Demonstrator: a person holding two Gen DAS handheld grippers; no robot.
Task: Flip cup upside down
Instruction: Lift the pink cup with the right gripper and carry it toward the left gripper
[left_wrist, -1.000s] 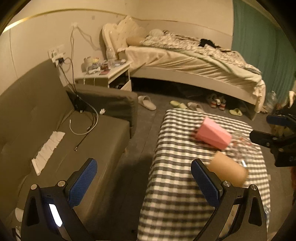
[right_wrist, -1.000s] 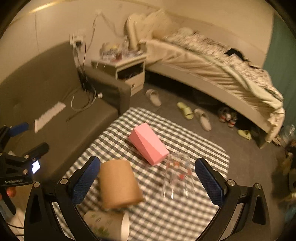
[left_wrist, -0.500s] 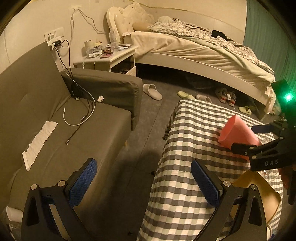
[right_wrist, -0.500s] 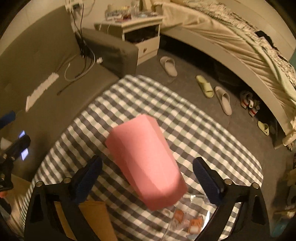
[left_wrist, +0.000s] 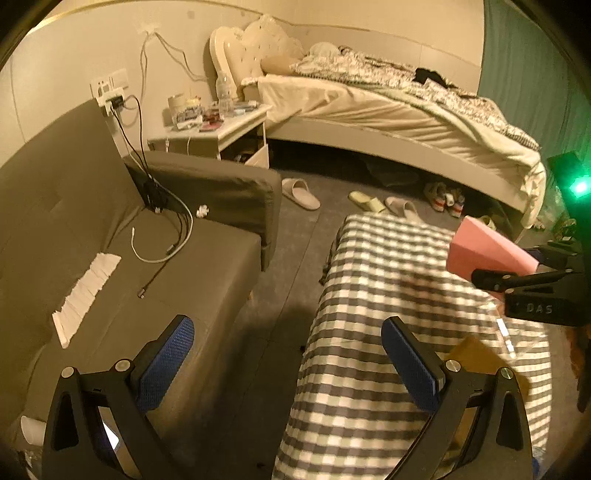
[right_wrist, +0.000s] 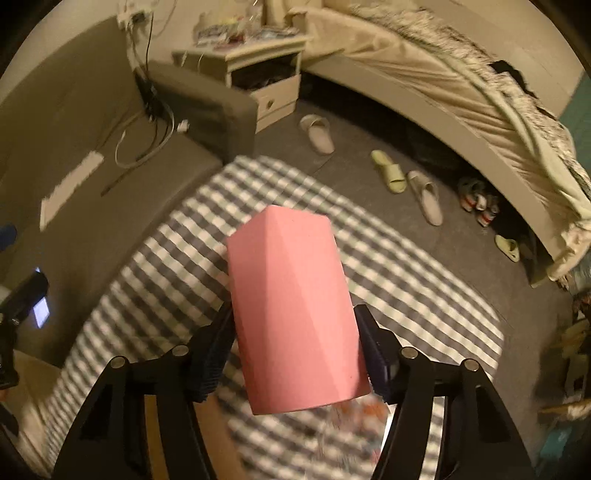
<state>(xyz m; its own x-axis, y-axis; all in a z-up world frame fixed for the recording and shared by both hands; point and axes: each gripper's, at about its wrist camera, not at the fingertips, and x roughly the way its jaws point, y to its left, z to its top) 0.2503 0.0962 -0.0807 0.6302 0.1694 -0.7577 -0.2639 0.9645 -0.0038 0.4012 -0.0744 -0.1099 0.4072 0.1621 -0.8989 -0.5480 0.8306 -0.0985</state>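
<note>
The right gripper (right_wrist: 295, 354) has its jaws clenched on the pink cup (right_wrist: 291, 317), 1 pad on each side of the faceted wall near the end closest to the camera. That side grip leaves both ends of the cup free, which suits a rotation about the wrist. The cup is held clear above the checked surface (right_wrist: 406, 280), tipped so its far end points away from the camera; which end is the mouth cannot be told from here. From the left wrist view the same pink cup (left_wrist: 484, 251) shows tilted in the air over the right part of the surface (left_wrist: 376, 266), so the turn looks only part done.

The left gripper (left_wrist: 288, 365) hangs low at the near-left edge of the surface with its jaws released and nothing between them; it seems kept out of the way, since 1 gripper is enough for this.

Just below the held cup lie a brown cup (left_wrist: 476, 354) and a clear glass (right_wrist: 354, 417), both blurred. Setting the pink cup down will need a bare patch away from them.

Beyond are the grey sofa (left_wrist: 110, 221), slippers (right_wrist: 391, 170) on the floor, and the bed (left_wrist: 388, 107).
</note>
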